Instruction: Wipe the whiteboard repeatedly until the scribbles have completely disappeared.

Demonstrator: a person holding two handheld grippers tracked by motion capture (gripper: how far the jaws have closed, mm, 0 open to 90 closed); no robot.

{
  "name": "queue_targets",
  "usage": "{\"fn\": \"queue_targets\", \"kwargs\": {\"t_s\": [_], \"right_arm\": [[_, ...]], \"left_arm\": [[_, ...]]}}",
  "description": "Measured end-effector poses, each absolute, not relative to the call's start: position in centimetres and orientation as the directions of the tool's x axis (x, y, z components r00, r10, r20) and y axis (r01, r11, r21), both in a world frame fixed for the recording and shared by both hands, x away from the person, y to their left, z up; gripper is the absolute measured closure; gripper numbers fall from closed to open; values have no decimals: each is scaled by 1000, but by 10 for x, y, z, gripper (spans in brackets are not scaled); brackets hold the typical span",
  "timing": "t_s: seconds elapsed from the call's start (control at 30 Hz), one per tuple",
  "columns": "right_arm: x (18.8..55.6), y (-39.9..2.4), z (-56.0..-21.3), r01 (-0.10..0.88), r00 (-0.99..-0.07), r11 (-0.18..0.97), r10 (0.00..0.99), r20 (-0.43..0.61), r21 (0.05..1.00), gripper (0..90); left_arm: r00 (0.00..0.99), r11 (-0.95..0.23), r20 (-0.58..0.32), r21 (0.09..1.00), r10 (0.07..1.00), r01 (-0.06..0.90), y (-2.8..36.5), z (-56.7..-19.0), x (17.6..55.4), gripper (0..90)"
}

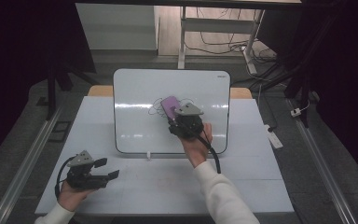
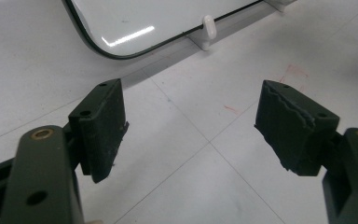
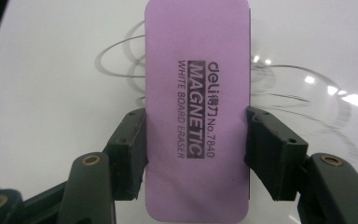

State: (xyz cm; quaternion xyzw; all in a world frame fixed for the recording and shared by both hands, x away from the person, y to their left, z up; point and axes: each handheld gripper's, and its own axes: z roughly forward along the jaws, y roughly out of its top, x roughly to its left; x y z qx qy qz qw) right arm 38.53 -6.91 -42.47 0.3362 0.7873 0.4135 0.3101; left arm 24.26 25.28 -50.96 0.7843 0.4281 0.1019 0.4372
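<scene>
- Left claw (image 1: 109, 169) hung released over the bare white worktop (image 1: 158, 182), jaws spread wide with nothing between them, near the lower left corner of the whiteboard (image 1: 135, 126).
- Whiteboard leaned upright at mid-worktop; thin dark scribbles (image 3: 303, 93) remained on it around the eraser.
- Right claw (image 3: 196, 149) was clenched on the purple eraser (image 3: 198, 56), one jaw on each long edge, the eraser's face against the board over the marks.
- Wiping looked underway, not finished: loops showed on both sides of the eraser, so more strokes seemed needed.
</scene>
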Motion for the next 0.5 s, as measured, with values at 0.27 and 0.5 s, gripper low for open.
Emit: {"fn": "queue_targets", "kwargs": {"t_s": [0.27, 0.5], "right_arm": [[394, -108, -413, 310, -527, 362, 835, -158, 879, 412], [401, -146, -406, 336, -468, 278, 879, -97, 900, 411]], "left_arm": [[612, -248, -217, 774, 761, 583, 254, -510, 243, 254], [609, -249, -214, 773, 764, 584, 254, -510, 243, 254]]}}
